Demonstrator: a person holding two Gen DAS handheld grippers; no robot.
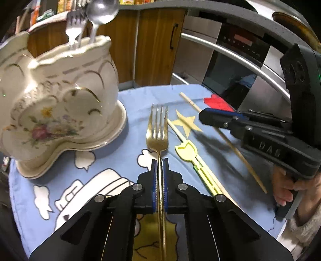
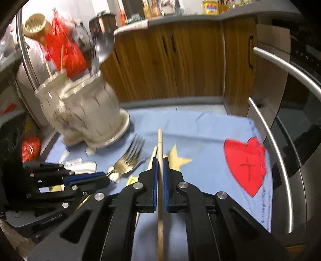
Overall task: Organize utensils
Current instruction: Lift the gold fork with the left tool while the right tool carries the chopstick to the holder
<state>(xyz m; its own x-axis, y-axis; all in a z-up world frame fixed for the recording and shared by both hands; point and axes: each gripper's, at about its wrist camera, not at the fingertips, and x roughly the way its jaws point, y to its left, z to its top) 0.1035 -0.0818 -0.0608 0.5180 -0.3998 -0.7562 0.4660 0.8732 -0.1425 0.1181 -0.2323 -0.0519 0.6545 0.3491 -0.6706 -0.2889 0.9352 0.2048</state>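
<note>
My left gripper [image 1: 159, 163] is shut on the handle of a gold fork [image 1: 157, 130] whose tines point away over the blue cloth [image 1: 130, 104]. My right gripper [image 2: 159, 160] is shut on a wooden chopstick [image 2: 160, 140]; in the left wrist view this gripper [image 1: 202, 116] comes in from the right, over the chopstick [image 1: 236, 152]. A second chopstick [image 1: 178, 132] and a yellow tulip-topped utensil [image 1: 188, 150] lie between them on the cloth. The cream floral ceramic holder [image 1: 60, 96] stands at the left and holds a silver fork [image 1: 74, 26] and a silver spoon [image 1: 102, 10].
An oven with steel bar handles [image 2: 280, 160] borders the cloth on the right, and wooden cabinets [image 2: 170, 60] stand behind. A red heart patch [image 2: 244, 164] marks the cloth's right side. A person's hand [image 1: 284, 188] grips the right tool.
</note>
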